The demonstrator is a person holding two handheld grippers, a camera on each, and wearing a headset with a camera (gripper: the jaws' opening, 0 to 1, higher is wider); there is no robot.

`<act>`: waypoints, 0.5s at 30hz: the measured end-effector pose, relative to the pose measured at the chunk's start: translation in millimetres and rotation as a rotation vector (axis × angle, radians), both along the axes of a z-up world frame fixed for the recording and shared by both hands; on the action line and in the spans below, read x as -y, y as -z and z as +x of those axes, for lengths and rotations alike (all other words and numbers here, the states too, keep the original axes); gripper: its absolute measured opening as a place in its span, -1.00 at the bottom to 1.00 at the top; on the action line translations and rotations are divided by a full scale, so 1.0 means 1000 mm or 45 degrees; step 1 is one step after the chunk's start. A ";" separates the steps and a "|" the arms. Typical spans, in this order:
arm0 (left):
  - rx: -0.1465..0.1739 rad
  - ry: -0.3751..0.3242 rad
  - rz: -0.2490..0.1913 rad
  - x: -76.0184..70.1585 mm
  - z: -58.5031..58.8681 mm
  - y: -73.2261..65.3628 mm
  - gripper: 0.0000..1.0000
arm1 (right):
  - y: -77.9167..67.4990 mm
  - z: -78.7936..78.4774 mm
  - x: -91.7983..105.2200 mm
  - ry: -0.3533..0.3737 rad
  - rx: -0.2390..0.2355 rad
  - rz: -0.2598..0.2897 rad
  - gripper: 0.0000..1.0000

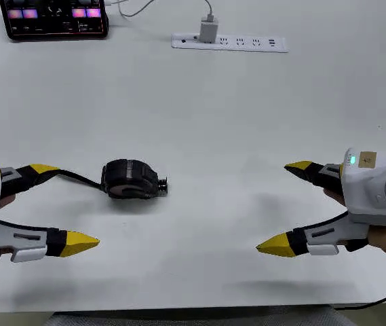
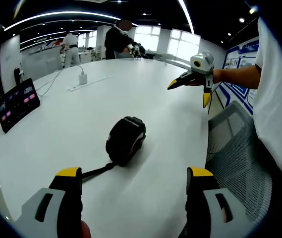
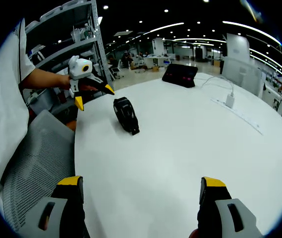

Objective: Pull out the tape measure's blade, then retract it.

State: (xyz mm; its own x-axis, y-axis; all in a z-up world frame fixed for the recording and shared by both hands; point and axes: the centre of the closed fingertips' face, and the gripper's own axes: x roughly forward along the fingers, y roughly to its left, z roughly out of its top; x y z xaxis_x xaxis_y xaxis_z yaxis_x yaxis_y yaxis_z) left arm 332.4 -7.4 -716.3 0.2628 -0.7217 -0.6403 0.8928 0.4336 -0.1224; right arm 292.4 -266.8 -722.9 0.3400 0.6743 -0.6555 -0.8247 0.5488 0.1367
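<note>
Progress nil: tape measure (image 1: 131, 180) blade in, pull and retract pending; left gripper (image 1: 77, 204) beside it, right gripper (image 1: 272, 208) well apart, jaws wide.

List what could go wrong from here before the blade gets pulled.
1. The tape measure lies loose on the smooth table, held by neither the left gripper nor the right gripper; pulling the blade one-handed would likely drag the case.
2. Its strap runs toward the left gripper's far jaw and may snag.
3. The blade tab looks small, so the wide-open right gripper could slip off it.
</note>
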 end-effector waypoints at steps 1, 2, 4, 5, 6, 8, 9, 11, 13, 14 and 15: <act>-0.001 0.007 0.001 0.001 0.001 0.001 0.68 | 0.000 0.001 -0.001 -0.002 -0.003 0.000 0.93; -0.001 0.014 0.004 0.002 0.003 0.001 0.67 | 0.000 0.003 -0.002 -0.005 0.000 0.004 0.93; -0.001 0.024 0.004 0.004 0.005 0.002 0.68 | -0.002 0.006 -0.005 -0.004 -0.002 0.023 0.93; 0.000 0.031 0.006 0.005 0.006 0.002 0.68 | 0.000 0.008 -0.006 -0.005 -0.001 0.022 0.93; 0.000 0.035 0.007 0.006 0.008 0.003 0.68 | 0.001 0.009 -0.006 -0.007 0.000 0.016 0.93; -0.002 0.045 0.010 0.007 0.011 0.004 0.68 | 0.004 0.010 -0.008 -0.016 -0.005 0.013 0.93; -0.002 0.052 0.011 0.009 0.012 0.005 0.68 | 0.005 0.012 -0.010 -0.019 -0.007 0.018 0.93; -0.003 0.063 0.015 0.010 0.013 0.007 0.69 | 0.006 0.014 -0.012 -0.025 -0.010 0.029 0.94; -0.005 0.078 0.019 0.012 0.015 0.008 0.69 | 0.008 0.016 -0.015 -0.038 -0.011 0.024 0.94; -0.006 0.085 0.023 0.013 0.015 0.009 0.69 | 0.009 0.016 -0.016 -0.042 -0.012 0.021 0.93; -0.004 0.100 0.030 0.014 0.016 0.010 0.70 | 0.010 0.017 -0.019 -0.047 -0.015 0.022 0.93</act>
State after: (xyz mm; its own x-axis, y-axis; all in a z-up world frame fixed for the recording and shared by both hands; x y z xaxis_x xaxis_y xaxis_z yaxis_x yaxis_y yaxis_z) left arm 348.7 -21.5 -726.4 0.2040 -0.7250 -0.6579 0.9237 0.3652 -0.1159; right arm 309.3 -248.1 -732.5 0.3066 0.6978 -0.6474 -0.8428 0.5151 0.1562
